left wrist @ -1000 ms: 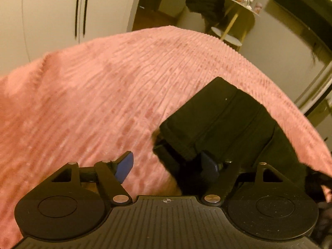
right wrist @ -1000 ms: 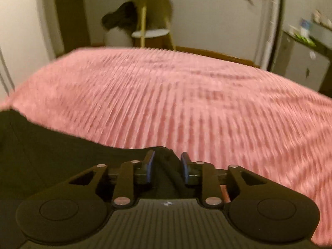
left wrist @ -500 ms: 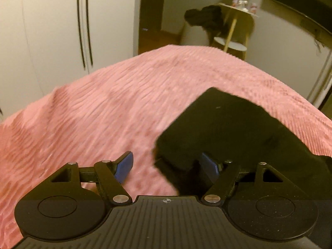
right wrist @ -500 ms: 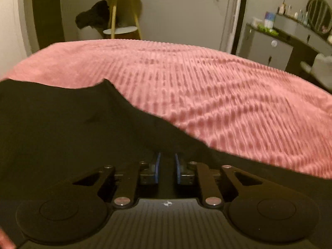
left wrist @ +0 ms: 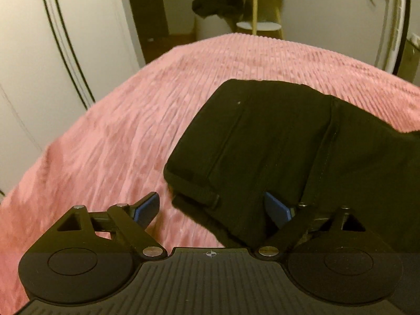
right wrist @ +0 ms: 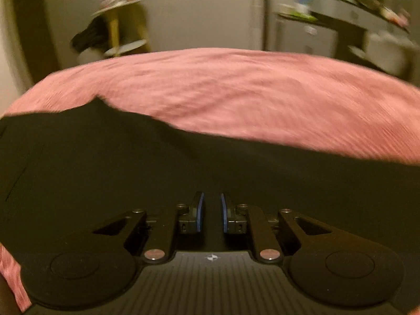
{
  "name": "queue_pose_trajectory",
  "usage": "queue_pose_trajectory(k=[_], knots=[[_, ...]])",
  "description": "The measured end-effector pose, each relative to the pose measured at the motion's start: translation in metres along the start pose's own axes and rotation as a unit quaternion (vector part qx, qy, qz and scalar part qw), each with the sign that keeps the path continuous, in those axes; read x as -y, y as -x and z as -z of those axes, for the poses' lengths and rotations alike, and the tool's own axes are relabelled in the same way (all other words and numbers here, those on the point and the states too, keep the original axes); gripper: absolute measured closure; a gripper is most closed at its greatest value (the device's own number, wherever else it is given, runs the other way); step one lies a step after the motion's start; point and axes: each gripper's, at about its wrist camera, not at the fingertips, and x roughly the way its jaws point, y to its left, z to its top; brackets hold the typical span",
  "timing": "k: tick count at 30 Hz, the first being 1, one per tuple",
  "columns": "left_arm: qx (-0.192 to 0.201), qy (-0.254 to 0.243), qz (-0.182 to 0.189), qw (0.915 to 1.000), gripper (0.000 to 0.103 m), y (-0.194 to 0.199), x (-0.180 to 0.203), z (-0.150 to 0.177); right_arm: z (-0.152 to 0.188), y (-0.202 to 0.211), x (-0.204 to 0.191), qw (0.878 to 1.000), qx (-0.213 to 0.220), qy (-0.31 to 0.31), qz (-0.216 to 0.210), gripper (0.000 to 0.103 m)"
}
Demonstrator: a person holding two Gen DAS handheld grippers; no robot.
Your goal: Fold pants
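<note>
Black pants lie partly folded on a pink ribbed bedspread. A folded corner of them sits between the jaws of my left gripper, which are opening. The right blue pad is against the cloth and the left pad stands clear over the bedspread. In the right wrist view the pants spread dark across the lower half. My right gripper is shut on a thin fold of them, its pads nearly together. The picture there is blurred by motion.
White wardrobe doors stand left of the bed. Beyond the far edge are a small round table with yellow legs and a dark heap of clothes. A low cabinet stands at the far right. Bare bedspread stretches ahead.
My right gripper closed on the black cloth and swept sideways with it, and far more cloth fills its view. My left gripper rolled and its jaws spread wider around the folded corner.
</note>
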Motion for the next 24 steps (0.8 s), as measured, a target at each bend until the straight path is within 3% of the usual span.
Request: queue_pose_trajectory(k=[2,3,6,12,14,19,24], knots=[[-0.002,0.002,0.009,1.0000,0.013,0.007,-0.002,0.001,0.005,0.009,0.042,0.993,-0.023,-0.058,0.104,0.087],[0.001,-0.001,0.020,0.9998,0.013,0.013,0.000,0.002,0.006,0.018,0.061,0.985,-0.032,-0.102,0.134,0.085],[0.031,-0.019,0.056,0.9977,0.013,0.036,0.007,0.004,0.013,0.065,0.109,0.966,0.011,-0.241,0.098,0.083],[0.036,-0.033,0.158,0.9862,0.011,0.068,0.057,-0.003,0.023,0.129,0.170,0.924,0.058,-0.363,0.107,0.077],[0.030,-0.049,0.193,0.9796,0.010,0.078,0.088,-0.004,0.032,0.142,0.186,0.916,0.070,-0.378,0.113,0.071],[0.020,-0.104,0.262,0.9592,0.010,0.100,0.172,0.009,0.062,0.147,0.236,0.895,0.084,-0.422,0.120,0.059],[0.024,-0.156,0.299,0.9412,0.010,0.105,0.261,0.027,0.080,0.119,0.304,0.872,0.080,-0.470,0.111,0.054]])
